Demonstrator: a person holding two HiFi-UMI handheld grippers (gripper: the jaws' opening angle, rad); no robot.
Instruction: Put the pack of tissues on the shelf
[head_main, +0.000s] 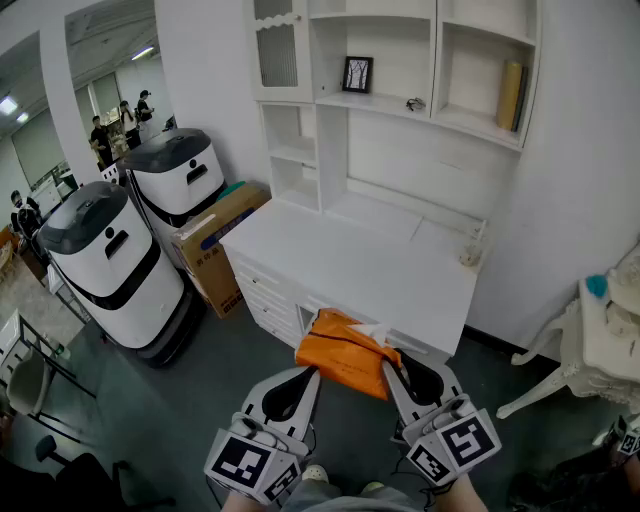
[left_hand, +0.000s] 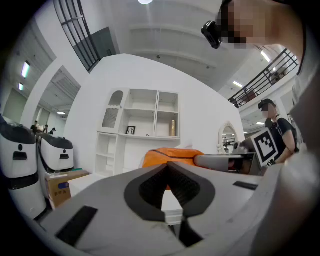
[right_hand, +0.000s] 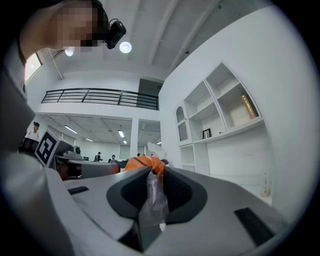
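The shelf (head_main: 395, 103) above the white tabletop (head_main: 350, 265) holds no pack yet: the orange pack of tissues (head_main: 345, 355) hangs in the air before it. The right claw (head_main: 392, 368) grips its wrapper; the left claw (head_main: 311, 374) looks clenched, seemingly empty.

Pack of tissues (head_main: 345, 355): near corner was covered by the right gripper (head_main: 393, 365).
Picture frame (head_main: 357, 74): content was too small to tell.
Small item (head_main: 416, 104): kind could not be told.
White furniture (head_main: 600, 345): was cut off by the right edge.
Cardboard box (head_main: 215, 238): one end was hidden behind a white machine (head_main: 180, 175); print was unreadable.
People (head_main: 130, 118): were too small for detail.
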